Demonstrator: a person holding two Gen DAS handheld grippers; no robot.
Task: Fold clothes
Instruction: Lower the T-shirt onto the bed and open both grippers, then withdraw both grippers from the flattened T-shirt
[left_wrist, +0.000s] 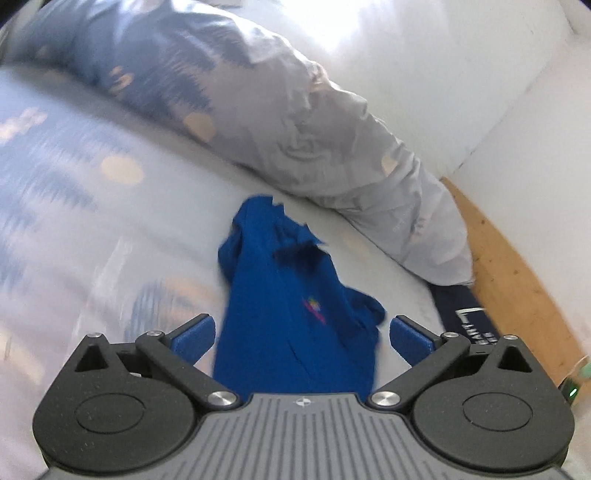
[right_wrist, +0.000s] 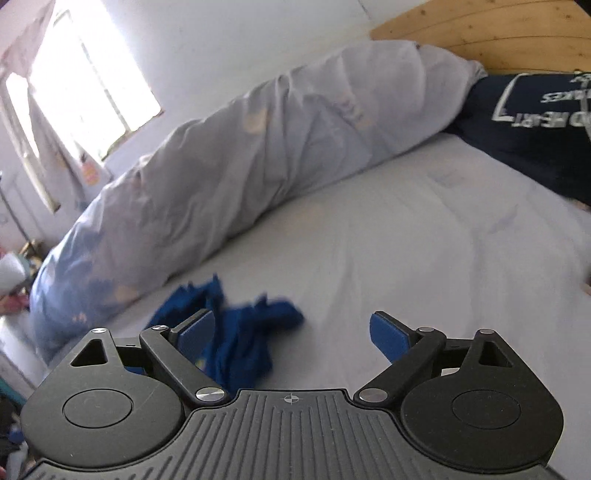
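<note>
A crumpled blue shirt (left_wrist: 288, 295) with a small coloured logo lies loose on the pale bed sheet (left_wrist: 155, 229). My left gripper (left_wrist: 301, 332) stands open above it, its blue pads (left_wrist: 194, 334) apart on either side and not pressing the cloth. In the right wrist view the same blue shirt (right_wrist: 236, 332) lies bunched at lower left. My right gripper (right_wrist: 291, 338) is open too, with its left pad in front of the cloth and bare sheet (right_wrist: 406, 240) between the fingers. The picture is blurred by motion.
A rolled pale duvet (right_wrist: 240, 166) with blue and tan marks runs along the far side of the bed. A dark navy printed garment (right_wrist: 535, 140) lies near the wooden headboard (right_wrist: 498, 33). A bright window (right_wrist: 92, 81) and a cluttered floor (right_wrist: 14, 280) are at left.
</note>
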